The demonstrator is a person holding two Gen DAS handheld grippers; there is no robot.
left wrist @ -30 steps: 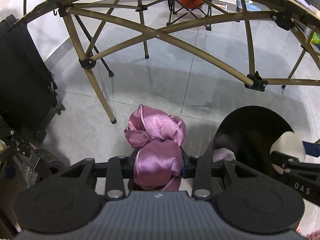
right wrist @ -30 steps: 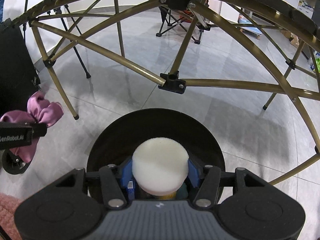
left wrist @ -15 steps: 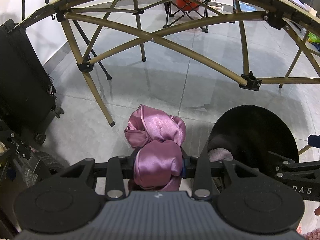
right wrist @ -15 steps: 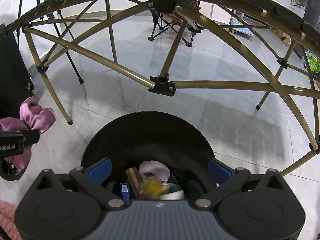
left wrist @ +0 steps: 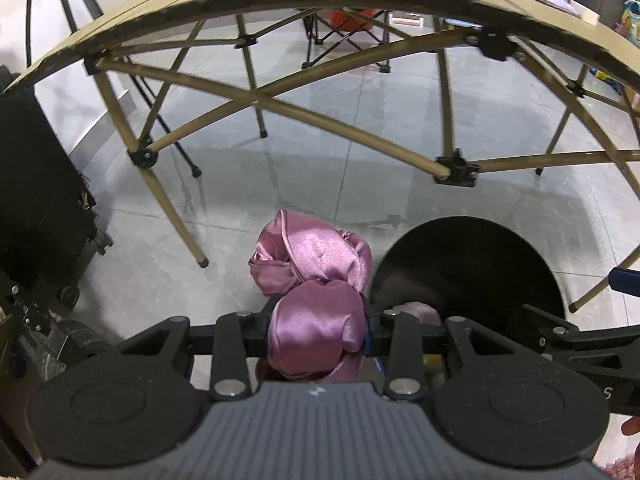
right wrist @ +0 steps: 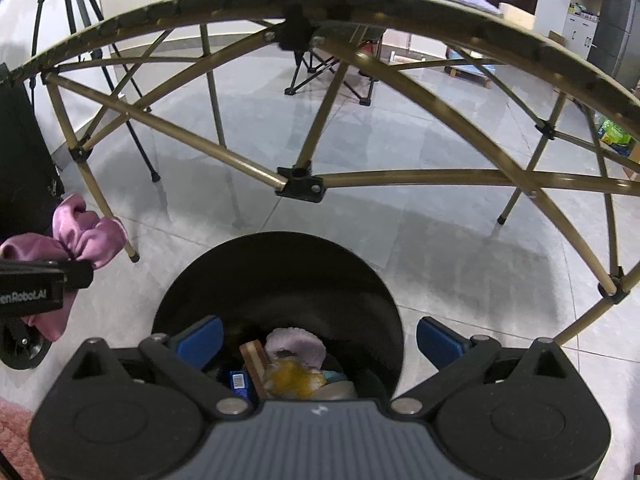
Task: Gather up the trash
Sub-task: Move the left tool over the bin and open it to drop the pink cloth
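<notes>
- White lettering reading "enRobot.AI", its start cut off, on the side of the left gripper (right wrist: 44, 280).
- A single letter "S" on the right gripper's (left wrist: 592, 344) body.
- A barcode, unreadable, on a blue box (right wrist: 239, 384) in the bin.

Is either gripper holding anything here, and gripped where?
Left gripper pinches the purple satin cloth around its bunched lower part. Right gripper is open, empty.

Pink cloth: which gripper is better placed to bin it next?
Left. The left gripper is shut on the pink cloth, right beside the black bin. The right gripper is open and empty over the bin.
</notes>
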